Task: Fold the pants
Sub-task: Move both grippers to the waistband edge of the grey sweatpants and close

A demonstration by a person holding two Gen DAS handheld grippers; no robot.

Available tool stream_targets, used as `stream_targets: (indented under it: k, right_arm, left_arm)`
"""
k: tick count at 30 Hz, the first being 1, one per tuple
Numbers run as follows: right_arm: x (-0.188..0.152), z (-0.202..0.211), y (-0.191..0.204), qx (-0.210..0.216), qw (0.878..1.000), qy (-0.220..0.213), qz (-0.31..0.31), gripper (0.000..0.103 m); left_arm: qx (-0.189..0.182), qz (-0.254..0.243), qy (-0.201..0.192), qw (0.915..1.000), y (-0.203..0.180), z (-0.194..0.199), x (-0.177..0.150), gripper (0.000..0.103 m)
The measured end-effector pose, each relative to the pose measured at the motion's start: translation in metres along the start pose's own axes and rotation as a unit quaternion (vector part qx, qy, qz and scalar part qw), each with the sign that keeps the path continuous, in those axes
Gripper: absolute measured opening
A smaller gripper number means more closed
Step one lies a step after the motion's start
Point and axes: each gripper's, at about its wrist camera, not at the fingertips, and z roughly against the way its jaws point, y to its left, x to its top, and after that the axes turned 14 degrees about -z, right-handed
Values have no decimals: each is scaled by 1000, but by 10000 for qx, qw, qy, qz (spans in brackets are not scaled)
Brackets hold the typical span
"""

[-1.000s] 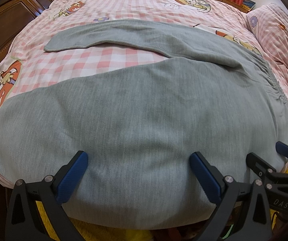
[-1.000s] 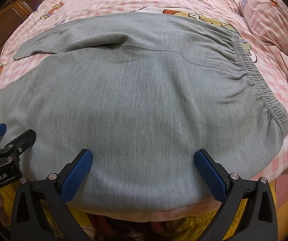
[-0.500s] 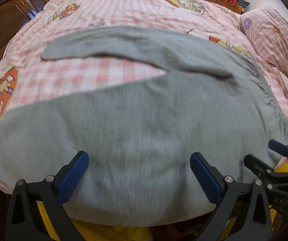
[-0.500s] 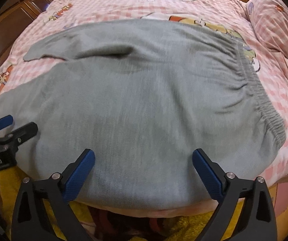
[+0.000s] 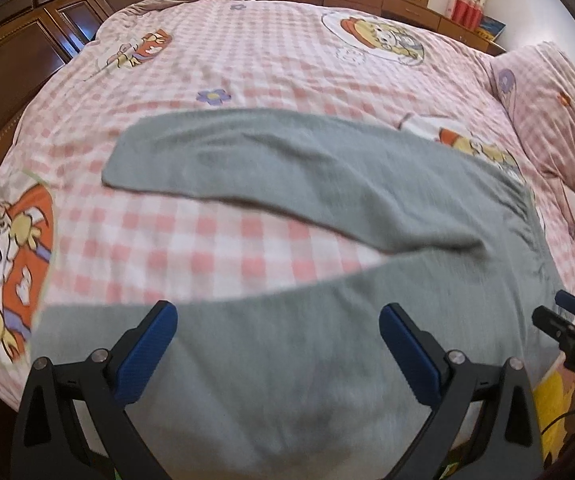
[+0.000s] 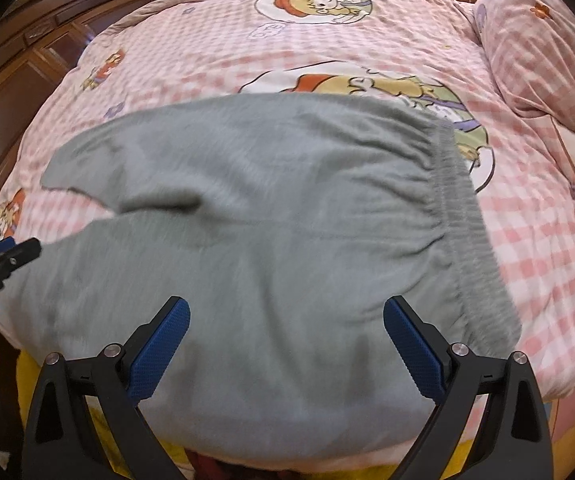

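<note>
Grey pants point(image 5: 327, 184) lie spread on the pink checked bed, legs splayed to the left, the elastic waistband point(image 6: 463, 216) on the right. The near leg point(image 5: 287, 360) drapes over the bed's front edge. My left gripper point(image 5: 277, 344) hovers open over that near leg with nothing between its blue pads. My right gripper point(image 6: 285, 340) stands open above the seat of the pants point(image 6: 287, 240), near the waistband end, also empty. Each gripper shows at the edge of the other's view: the right gripper point(image 5: 567, 320), the left gripper point(image 6: 3, 256).
A pink checked duvet point(image 5: 267, 48) with cartoon prints covers the bed. A matching pillow point(image 5: 555, 120) lies at the right. Dark wooden cabinets point(image 5: 19, 52) stand along the left, a wooden ledge and window behind. Yellow fabric point(image 5: 555, 396) hangs below the bed's front edge.
Both grippers have lifted and pulled back from the pants, so more of the bed and room shows. Both stay open. The pants lie as before.
</note>
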Motion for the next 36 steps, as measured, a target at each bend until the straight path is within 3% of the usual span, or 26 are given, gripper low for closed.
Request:
stream_targets:
  k: [14, 20, 30, 36]
  right_arm:
    - [82, -14, -12, -158, 9997, -131, 123, 99]
    - [110, -37, -21, -293, 9996, -35, 31, 99]
    - [156, -79, -36, -541, 9983, 131, -163, 99]
    - [179, -102, -36, -625, 9978, 218, -51, 99]
  left_arm:
    - [17, 0, 154, 9999, 57, -36, 73, 103]
    - [116, -327, 277, 9990, 69, -60, 99, 103]
    - [-116, -767, 437, 9960, 87, -112, 146, 103]
    - [33, -1158, 663, 9910, 95, -144, 161, 101]
